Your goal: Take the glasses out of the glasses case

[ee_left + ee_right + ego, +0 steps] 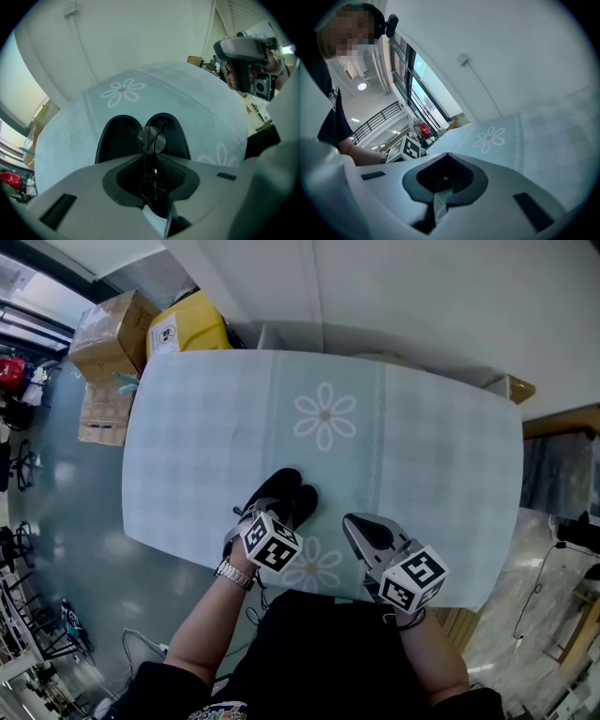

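A black glasses case [284, 495] lies open on the table's near side; in the left gripper view its two hollow halves [121, 137] sit side by side just beyond my jaws. Thin wire-framed glasses [151, 139] with round lenses stand upright between the jaws of my left gripper [153, 157], which is shut on them just above and in front of the case. From the head view the left gripper [266, 518] hovers at the case's near end. My right gripper [367, 533] is to the right of the case, shut with nothing in it [446, 158].
A pale blue checked tablecloth [422, 446] with daisy prints [324, 418] covers the table. Cardboard boxes [111, 334] and a yellow bag [192, 326] stand on the floor past the far left corner. A white wall runs behind the table.
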The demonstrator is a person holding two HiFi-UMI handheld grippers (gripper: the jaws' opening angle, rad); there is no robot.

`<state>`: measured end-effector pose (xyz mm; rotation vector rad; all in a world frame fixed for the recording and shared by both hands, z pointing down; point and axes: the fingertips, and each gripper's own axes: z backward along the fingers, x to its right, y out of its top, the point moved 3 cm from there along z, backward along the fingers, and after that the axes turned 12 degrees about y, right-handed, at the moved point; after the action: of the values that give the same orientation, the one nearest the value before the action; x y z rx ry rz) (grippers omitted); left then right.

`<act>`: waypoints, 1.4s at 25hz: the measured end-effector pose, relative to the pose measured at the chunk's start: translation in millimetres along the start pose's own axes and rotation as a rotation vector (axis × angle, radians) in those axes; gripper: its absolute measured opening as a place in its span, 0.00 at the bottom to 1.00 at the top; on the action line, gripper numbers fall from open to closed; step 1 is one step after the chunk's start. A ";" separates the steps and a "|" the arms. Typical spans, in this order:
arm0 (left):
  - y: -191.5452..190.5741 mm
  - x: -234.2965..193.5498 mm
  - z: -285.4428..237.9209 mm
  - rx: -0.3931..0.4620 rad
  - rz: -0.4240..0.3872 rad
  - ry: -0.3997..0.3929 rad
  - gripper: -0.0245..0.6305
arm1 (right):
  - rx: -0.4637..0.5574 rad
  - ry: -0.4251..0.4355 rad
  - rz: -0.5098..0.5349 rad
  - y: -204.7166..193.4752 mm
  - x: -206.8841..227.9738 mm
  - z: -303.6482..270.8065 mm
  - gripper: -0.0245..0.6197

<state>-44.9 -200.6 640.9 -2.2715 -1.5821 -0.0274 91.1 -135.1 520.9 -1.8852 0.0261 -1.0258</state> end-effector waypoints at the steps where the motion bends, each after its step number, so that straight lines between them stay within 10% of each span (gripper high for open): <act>1: 0.1 0.2 -0.7 -0.009 -0.001 -0.002 0.19 | 0.000 -0.001 -0.002 -0.7 0.2 0.6 0.07; 35: -0.1 -13.3 49.6 0.071 0.174 0.210 0.08 | -0.023 0.097 0.091 16.9 -16.3 25.4 0.07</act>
<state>-59.6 -197.1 591.7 -2.2597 -1.2577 -0.1556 103.8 -119.0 493.0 -1.8361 0.1795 -1.0577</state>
